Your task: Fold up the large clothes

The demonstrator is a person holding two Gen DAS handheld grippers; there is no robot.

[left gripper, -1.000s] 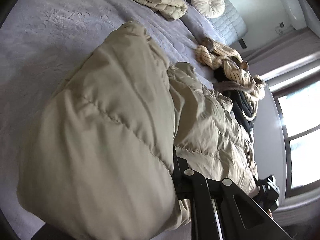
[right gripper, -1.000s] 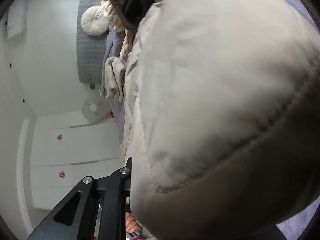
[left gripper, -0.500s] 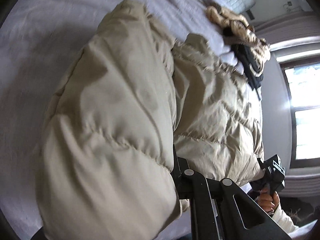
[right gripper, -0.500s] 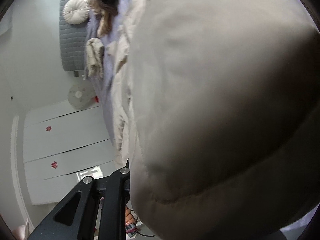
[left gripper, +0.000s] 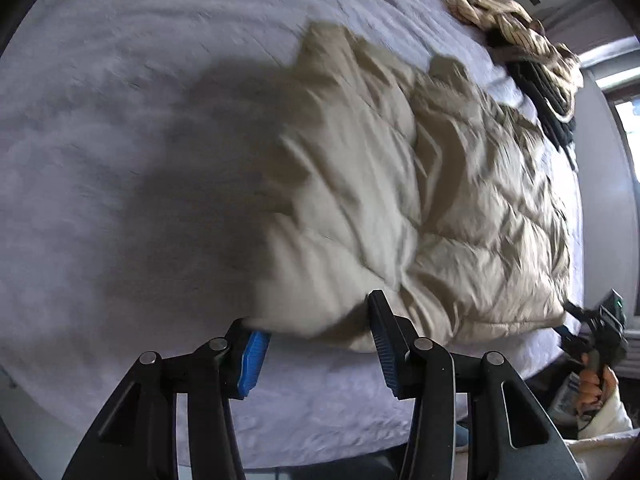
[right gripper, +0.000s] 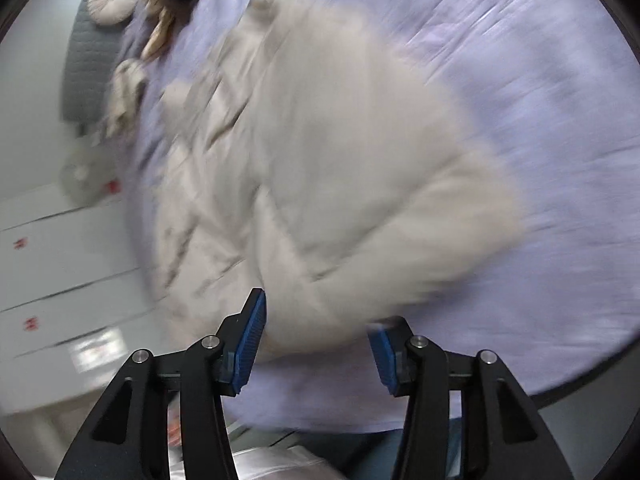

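- My beige quilted puffer jacket point(left gripper: 420, 200) lies folded on the lavender bedspread point(left gripper: 120, 100), puffy and creased.
- Its near hem sits just beyond my gripper's fingertips, blurred.

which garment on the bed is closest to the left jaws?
The beige quilted puffer jacket, its hem right at the opening jaws. The striped cream-and-black clothes pile lies beyond it, toward the window.

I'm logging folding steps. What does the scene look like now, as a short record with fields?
surface: lavender bedspread
garment: beige puffer jacket, lying on the bedspread, one part lapped over the rest
left tongs: opening, jacket hem between the pads, not pinched
right tongs: opening, jacket edge between the pads
other clothes: striped and dark pile beyond the jacket
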